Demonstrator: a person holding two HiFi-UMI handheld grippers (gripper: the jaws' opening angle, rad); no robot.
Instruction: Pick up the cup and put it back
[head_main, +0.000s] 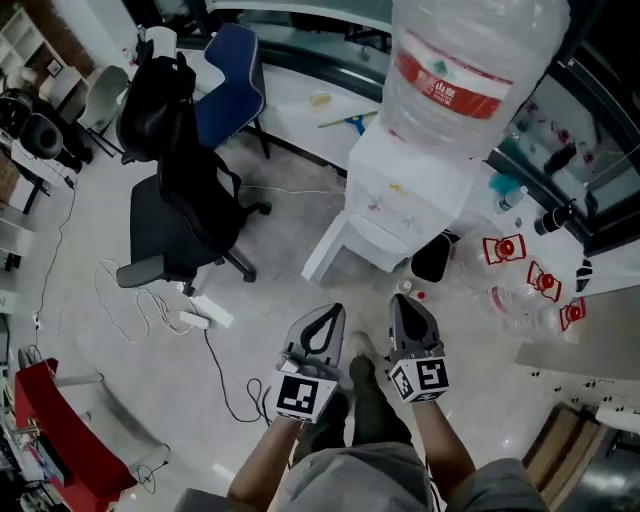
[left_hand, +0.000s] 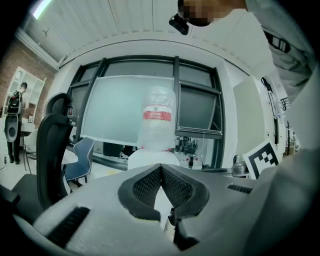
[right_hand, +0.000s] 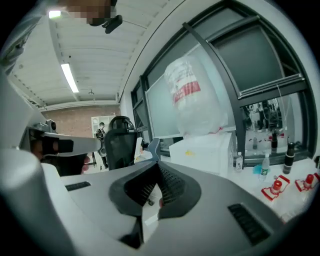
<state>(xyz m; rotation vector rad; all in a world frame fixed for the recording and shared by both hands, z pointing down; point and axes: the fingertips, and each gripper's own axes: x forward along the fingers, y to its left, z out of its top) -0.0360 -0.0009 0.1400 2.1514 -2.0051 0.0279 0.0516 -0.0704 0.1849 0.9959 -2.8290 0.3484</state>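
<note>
I cannot make out a cup in any view. In the head view both grippers are held low in front of the person's body, above the floor. My left gripper (head_main: 332, 311) and my right gripper (head_main: 399, 301) both point toward the white water dispenser (head_main: 395, 200), well short of it. In the left gripper view the left gripper (left_hand: 160, 167) has its jaws closed tip to tip on nothing. The right gripper (right_hand: 156, 165) is likewise shut and empty. The dispenser's big clear bottle (left_hand: 156, 122) stands straight ahead of the left jaws.
A black office chair (head_main: 185, 215) and a blue chair (head_main: 232, 85) stand to the left, with cables (head_main: 140, 310) on the floor. Red-capped empty bottles (head_main: 530, 280) lie at the right. A dark bin (head_main: 434, 256) sits beside the dispenser. A person (left_hand: 14, 125) stands far left.
</note>
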